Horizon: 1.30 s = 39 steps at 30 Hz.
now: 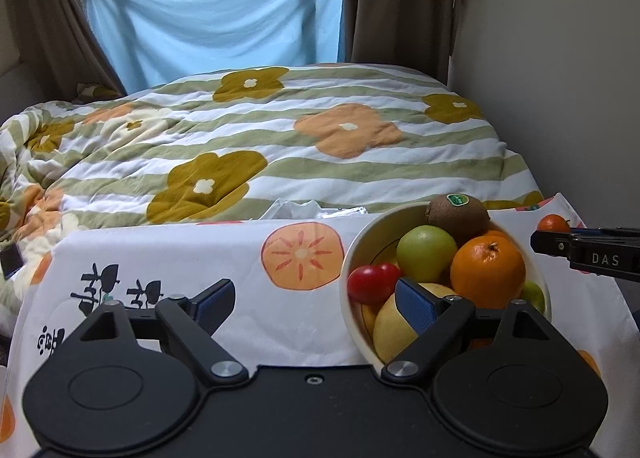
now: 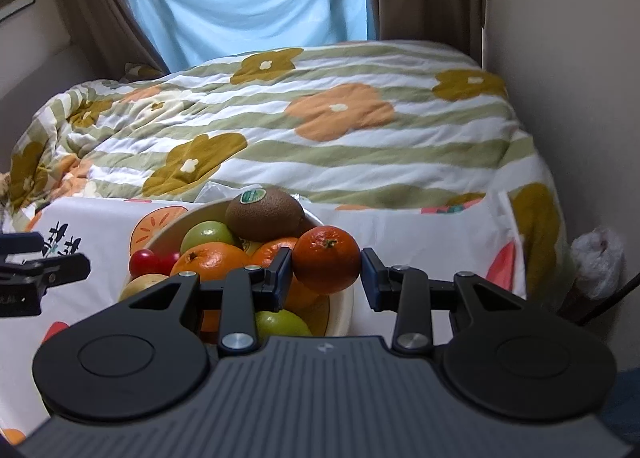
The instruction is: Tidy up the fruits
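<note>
My right hand-held gripper point(image 2: 326, 272) pinches the tangerine point(image 2: 326, 260) just above the bowl's point(image 2: 344, 314) near right rim, so I'll set it low among the fruit before releasing, while my left hand-held gripper point(image 1: 316, 304) hangs spread, empty.

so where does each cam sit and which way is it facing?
Left wrist: on the left gripper, looking down-forward at the bowl; its own open fingers show, right gripper at the edge.
Right wrist: on the right gripper, shut on a mandarin by the bowl; left gripper at the edge.
Shared: bowl, kiwi, bed.
</note>
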### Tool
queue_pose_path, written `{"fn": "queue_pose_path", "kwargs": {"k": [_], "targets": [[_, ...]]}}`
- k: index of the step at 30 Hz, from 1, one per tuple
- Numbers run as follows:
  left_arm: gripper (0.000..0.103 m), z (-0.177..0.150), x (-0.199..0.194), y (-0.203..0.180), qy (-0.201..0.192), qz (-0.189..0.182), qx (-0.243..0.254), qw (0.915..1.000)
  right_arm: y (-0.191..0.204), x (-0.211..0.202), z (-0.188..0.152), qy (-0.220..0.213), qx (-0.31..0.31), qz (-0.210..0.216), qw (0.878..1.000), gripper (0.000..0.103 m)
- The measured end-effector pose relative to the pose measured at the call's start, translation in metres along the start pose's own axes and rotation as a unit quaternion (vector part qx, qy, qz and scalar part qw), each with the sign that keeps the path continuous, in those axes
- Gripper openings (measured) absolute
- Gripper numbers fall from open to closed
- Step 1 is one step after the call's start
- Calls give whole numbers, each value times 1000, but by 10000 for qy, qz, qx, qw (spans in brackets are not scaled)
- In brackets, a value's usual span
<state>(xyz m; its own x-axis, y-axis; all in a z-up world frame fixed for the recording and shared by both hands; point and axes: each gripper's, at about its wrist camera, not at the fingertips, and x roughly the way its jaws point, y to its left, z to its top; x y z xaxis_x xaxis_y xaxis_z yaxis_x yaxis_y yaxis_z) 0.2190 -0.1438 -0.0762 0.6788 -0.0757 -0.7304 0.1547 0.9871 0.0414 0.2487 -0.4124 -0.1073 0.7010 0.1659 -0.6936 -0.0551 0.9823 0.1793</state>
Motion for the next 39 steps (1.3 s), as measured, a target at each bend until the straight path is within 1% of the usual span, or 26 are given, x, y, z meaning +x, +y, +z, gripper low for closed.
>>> {"fn": "queue_pose_path", "kwargs": {"k": [9, 12, 13, 14, 15, 16, 17, 24, 29, 35, 39], "targets": [[90, -10, -5, -2, 12, 96, -6, 10000, -10, 5, -11, 53, 52, 194, 9998, 52], [90, -12, -8, -6, 13, 124, -1, 9999, -8, 6, -14, 55, -33, 369, 9993, 55], [90, -12, -10, -7, 12, 131, 0, 9999, -8, 6, -14, 45, -49, 401, 9992, 62], [90, -13, -11, -8, 7, 137, 4, 9999, -7, 4, -14, 23, -61, 387, 9992, 67], [90, -13, -14, -8, -2, 140, 5, 9999, -7, 2, -14, -12, -82, 338, 9994, 76], [90, -14, -17, -9, -19, 140, 0, 9999, -6, 0, -14, -59, -106, 263, 9996, 84], [90, -14, -20, -9, -36, 134, -8, 9999, -6, -3, -14, -96, -122, 199, 9997, 85], [90, -17, -54, 1, -233, 91, -11, 9997, 2, -36, -14, -251, -72, 61, 9996, 85], [90, -23, -91, 21, -506, 30, -26, 9987, 30, -79, -12, -443, -172, -136, 9988, 85], [90, -35, -144, 51, -814, -105, -149, 9965, 93, -144, -21, -689, -538, -237, 9959, 85], [90, -49, -180, 68, -1065, -125, -171, 9941, 128, -180, -31, -736, -456, -218, 9960, 85]]}}
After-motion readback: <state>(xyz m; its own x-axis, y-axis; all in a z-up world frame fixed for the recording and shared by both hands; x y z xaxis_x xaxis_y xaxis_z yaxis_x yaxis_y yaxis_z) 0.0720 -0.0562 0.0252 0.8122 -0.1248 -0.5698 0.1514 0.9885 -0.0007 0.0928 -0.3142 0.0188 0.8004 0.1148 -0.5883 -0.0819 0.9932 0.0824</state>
